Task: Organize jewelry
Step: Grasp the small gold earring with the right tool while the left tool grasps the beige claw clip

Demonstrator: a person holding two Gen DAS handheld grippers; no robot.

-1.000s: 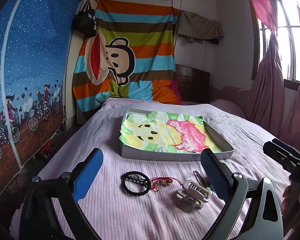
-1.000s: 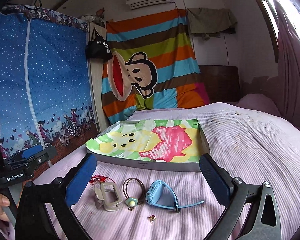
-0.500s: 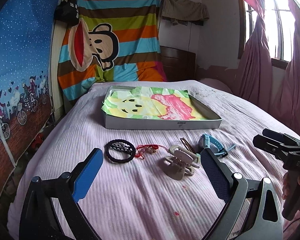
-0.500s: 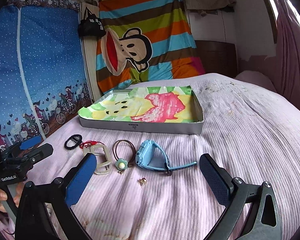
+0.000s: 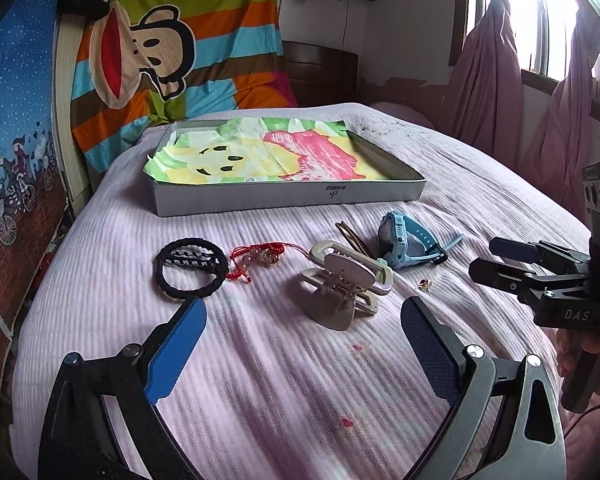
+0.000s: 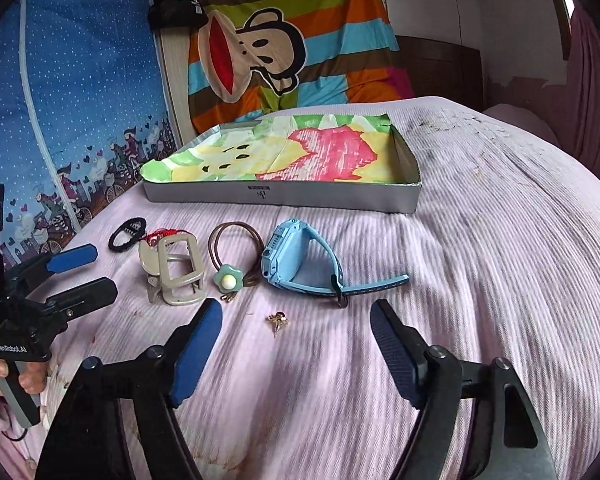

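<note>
Jaws: both grippers stand wide apart, clamped on nothing. The left gripper [image 5: 302,320] hangs low over the bed [image 5: 284,392]; the right gripper [image 6: 296,334] does the same.
Left jaws, ahead: one black braided hair tie [image 5: 191,267] just beyond the left finger, one red cord bracelet [image 5: 260,258] touching its right side, one beige hair claw [image 5: 342,282] straight ahead between the fingers.
Right jaws, ahead: one small gold ear stud [image 6: 277,319] lies closest, between the fingers. Beyond it is one brown hair elastic [image 6: 236,248] with a green flower bead, and one blue watch [image 6: 300,258] just right of it, its strap trailing right.
Count: six loose pieces on the bed, one of each kind.
Tray: one shallow grey tray [image 5: 292,199] lies beyond all the pieces, lined with one painted paper sheet [image 5: 260,152]. None of the jewelry is in it.
Change: against a second ago, both cameras sit closer to the pieces and tip further down at the bed; the pieces themselves lie as before. The watch and stud, out of the left view then, now show in it.
Writing: "DAS" on the right gripper body in the left view, "GenRobot.AI" on the left gripper body in the right view. A small dark mark on the tray's near wall is too small to read.
</note>
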